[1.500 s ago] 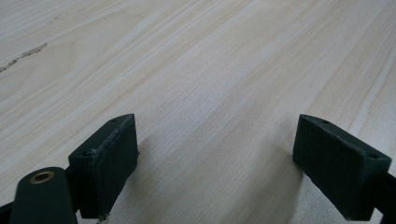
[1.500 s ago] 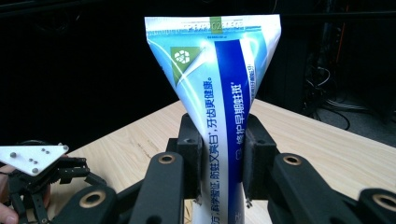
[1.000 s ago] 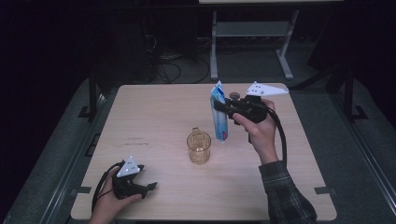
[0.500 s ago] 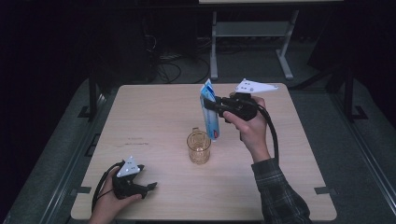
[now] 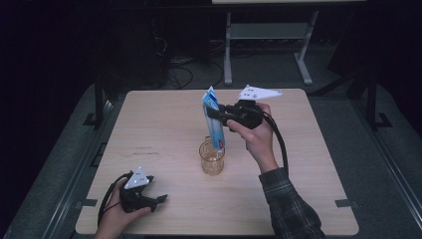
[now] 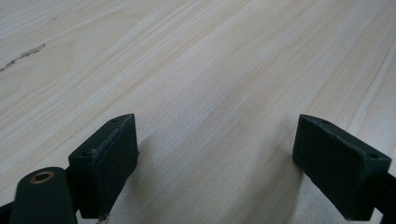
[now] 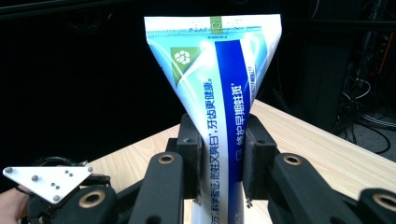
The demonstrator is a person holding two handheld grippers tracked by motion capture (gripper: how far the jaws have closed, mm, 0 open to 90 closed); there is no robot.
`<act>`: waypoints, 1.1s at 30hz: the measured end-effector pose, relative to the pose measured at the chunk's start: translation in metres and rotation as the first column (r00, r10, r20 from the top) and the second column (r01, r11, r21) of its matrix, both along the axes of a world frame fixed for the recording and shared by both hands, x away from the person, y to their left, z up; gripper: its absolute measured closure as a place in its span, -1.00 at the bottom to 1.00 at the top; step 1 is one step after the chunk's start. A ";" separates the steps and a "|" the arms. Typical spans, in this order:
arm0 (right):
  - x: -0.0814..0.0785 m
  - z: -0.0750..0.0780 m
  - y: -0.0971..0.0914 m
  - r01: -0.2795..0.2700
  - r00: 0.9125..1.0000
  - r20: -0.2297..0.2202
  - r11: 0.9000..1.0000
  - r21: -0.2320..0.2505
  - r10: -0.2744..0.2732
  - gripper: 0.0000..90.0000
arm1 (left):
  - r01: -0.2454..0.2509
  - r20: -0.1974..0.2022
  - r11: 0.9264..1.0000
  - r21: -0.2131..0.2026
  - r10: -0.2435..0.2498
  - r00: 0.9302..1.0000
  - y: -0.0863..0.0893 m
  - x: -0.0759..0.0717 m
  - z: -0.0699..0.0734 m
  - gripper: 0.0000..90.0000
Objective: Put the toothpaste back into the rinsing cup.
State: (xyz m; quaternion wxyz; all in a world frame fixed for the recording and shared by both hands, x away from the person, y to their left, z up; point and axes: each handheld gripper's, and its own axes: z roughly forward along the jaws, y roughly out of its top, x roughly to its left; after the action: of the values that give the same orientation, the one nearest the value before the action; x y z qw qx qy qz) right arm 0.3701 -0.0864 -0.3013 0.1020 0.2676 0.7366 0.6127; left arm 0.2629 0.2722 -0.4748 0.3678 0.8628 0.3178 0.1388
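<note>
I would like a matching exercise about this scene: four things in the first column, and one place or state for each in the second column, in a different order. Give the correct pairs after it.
Column one:
1. toothpaste tube
2. glass cup
3. left tongs
4. right tongs

Column two:
A. open, resting low on the table near its front left corner
B. standing on the table, near its middle
C. shut around the toothpaste tube
D. held in the air, crimped end up, lower end just above the glass cup

Pairs: 1-D, 2-B, 3-A, 4-C
</note>
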 end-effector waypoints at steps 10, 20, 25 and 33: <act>0.002 -0.014 0.005 -0.011 1.000 -0.016 1.000 -0.001 0.011 0.60 | 0.001 0.000 1.000 0.000 -0.001 1.000 0.000 0.000 0.000 -0.70; 0.004 -0.025 0.006 -0.017 0.999 -0.030 1.000 -0.010 0.017 0.60 | 0.001 0.000 1.000 0.001 -0.001 1.000 0.000 0.000 0.000 -0.70; 0.004 -0.031 0.007 -0.019 0.999 -0.037 1.000 -0.015 0.018 0.60 | 0.001 0.000 1.000 0.001 -0.001 1.000 0.000 0.000 0.000 -0.70; 0.004 -0.042 0.007 -0.021 0.998 -0.051 0.999 -0.024 0.020 0.60 | 0.001 0.001 1.000 0.001 -0.001 1.000 0.000 0.000 0.000 -0.70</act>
State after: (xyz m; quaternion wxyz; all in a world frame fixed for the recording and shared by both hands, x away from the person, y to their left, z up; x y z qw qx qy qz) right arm 0.3740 -0.0798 -0.3434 0.0803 0.2744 0.7491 0.5976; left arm 0.2628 0.2722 -0.4748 0.3674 0.8631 0.3173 0.1392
